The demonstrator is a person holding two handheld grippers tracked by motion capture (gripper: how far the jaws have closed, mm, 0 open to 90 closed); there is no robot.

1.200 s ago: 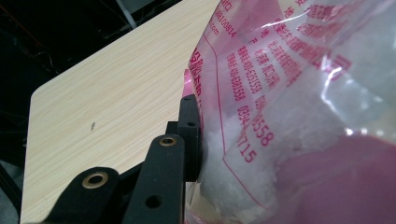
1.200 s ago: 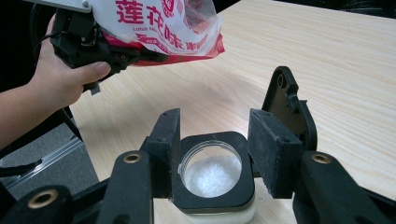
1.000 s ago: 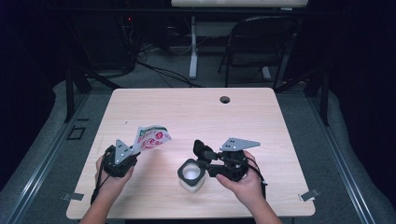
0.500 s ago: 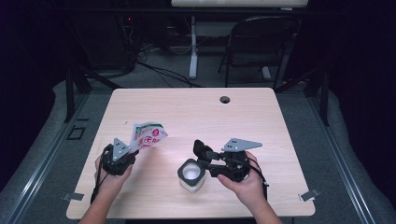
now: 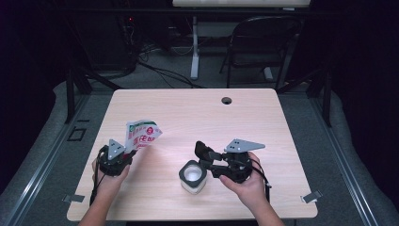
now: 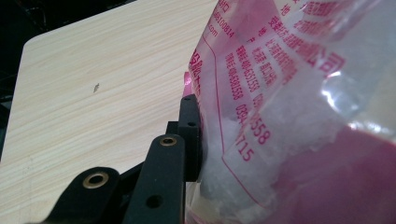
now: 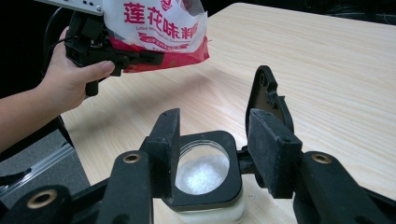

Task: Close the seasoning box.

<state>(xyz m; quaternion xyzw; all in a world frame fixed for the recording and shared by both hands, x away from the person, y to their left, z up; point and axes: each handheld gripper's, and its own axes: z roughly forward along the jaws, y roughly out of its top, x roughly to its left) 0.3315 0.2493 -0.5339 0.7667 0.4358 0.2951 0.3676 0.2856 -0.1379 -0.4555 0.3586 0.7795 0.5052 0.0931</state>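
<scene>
Seasoning bag first: a red-and-white printed plastic pouch of white crystals is up off the table on the near-left, tilted with its body leaning toward the middle, and the left gripper has its jaws clamped on the pouch's lower edge — in the left gripper view one black jaw presses flat against the film. My read is that it's carried high and slanted so the contents can be tipped out to the right. Underneath it all, the pale wood-grain table lies mostly bare, with a small round cable hole at its far edge. Over on the near-right, the right gripper comes in level, jaws spread fairly wide and straddling the small square clear jar with a black collar; in the right gripper view the pads stand at either side of the collar, though I can't tell whether they press on it. It looks placed to steady the jar. Inside, a layer of white granules already covers the bottom.
</scene>
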